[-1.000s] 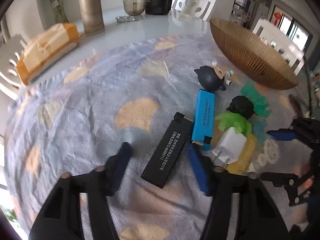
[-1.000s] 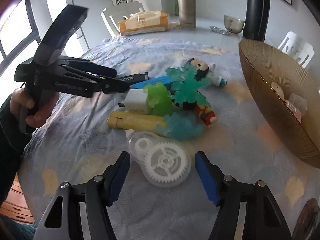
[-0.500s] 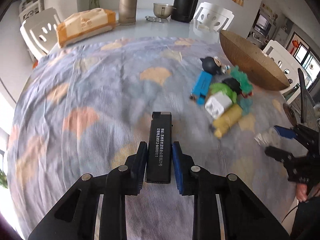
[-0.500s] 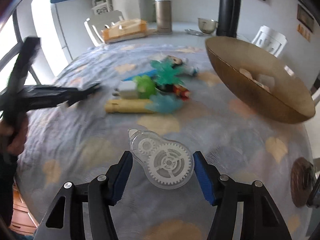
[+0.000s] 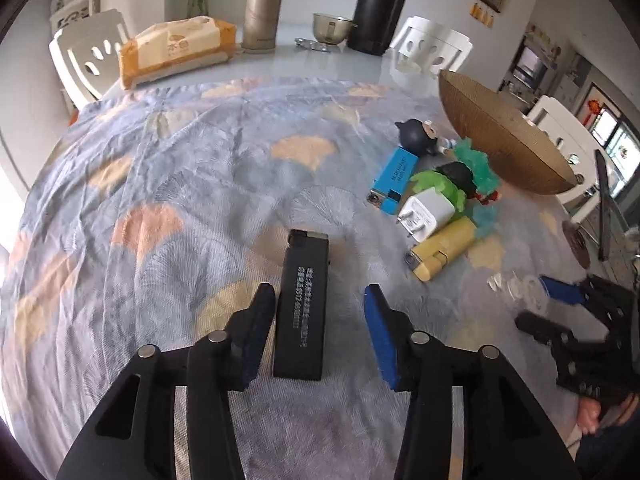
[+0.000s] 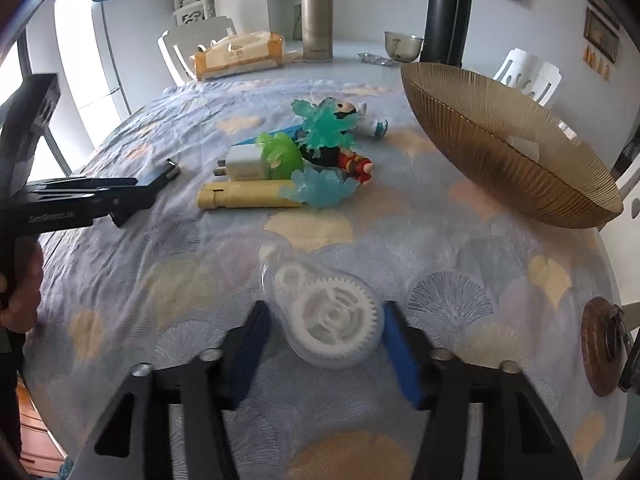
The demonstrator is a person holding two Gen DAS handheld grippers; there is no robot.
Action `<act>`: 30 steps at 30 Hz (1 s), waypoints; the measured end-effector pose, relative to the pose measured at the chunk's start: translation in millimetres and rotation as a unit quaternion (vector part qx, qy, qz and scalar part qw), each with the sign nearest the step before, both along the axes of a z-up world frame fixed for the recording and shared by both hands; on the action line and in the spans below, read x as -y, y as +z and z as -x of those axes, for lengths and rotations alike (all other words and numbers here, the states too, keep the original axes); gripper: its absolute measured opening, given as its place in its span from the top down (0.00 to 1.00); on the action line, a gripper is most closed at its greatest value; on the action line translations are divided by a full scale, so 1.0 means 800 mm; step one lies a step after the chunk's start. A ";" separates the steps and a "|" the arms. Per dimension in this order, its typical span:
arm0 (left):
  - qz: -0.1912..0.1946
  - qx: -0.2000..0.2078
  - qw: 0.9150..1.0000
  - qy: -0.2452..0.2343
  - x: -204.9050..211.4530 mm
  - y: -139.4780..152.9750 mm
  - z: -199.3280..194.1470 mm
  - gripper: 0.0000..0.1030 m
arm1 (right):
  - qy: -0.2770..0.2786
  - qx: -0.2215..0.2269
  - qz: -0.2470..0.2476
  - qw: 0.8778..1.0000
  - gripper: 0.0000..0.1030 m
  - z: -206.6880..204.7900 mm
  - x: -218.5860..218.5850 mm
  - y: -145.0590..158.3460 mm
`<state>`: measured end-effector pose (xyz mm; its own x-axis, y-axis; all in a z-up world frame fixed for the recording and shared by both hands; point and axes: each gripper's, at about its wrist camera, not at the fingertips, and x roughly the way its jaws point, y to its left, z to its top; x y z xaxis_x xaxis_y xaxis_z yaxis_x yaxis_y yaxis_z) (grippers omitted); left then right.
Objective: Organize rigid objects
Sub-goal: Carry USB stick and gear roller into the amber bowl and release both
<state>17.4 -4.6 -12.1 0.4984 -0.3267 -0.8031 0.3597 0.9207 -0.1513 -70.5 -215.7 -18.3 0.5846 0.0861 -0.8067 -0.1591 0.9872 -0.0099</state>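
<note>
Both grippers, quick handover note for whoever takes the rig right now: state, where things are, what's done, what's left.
Left gripper: jaws opening, black lighter lying on the cloth between them, right pad clear of it.
Right gripper: jaws closing around the clear gear case, pads not yet pressing.
Pile mid-table: blue lighter, charger, yellow lighter, figurines.
Bowl at right holds a few small pieces.
Done: little, judging by the pile.
Left: grip the case, then sort the lighters, charger and toys.
</note>
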 end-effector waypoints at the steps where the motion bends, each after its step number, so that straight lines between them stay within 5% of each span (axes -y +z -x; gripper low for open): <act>1: -0.021 0.009 1.000 0.009 0.003 -0.001 0.002 0.79 | 0.001 0.003 0.006 1.000 0.51 0.002 -0.004 0.000; 7: -0.003 0.022 1.000 0.015 0.005 0.010 0.017 0.79 | 0.023 0.013 -0.008 1.000 0.52 0.018 -0.022 0.007; 15: 0.034 0.097 0.995 -0.012 0.036 0.091 0.040 0.79 | 0.000 0.073 -0.029 0.997 0.52 0.033 -0.001 0.070; 19: 0.053 0.144 0.987 -0.036 0.069 0.147 0.038 0.79 | -0.044 0.136 -0.014 0.990 0.52 0.038 0.028 0.132; 24: 0.094 0.191 0.974 -0.077 0.124 0.220 0.020 0.79 | -0.136 0.221 0.010 0.966 0.52 0.032 0.077 0.220; 27: 0.109 0.188 0.971 -0.103 0.164 0.234 -0.001 0.79 | -0.189 0.241 0.024 0.952 0.52 0.021 0.104 0.249; 30: 0.108 0.162 0.974 -0.119 0.203 0.214 -0.030 0.79 | -0.217 0.212 0.021 0.953 0.52 -0.008 0.125 0.242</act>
<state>41.2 -167.3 158.8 0.6037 -0.6080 -0.5156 0.6197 0.7648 -0.1762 -64.0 -316.0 175.5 0.8315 -0.2653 -0.4880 0.2909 0.9564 -0.0244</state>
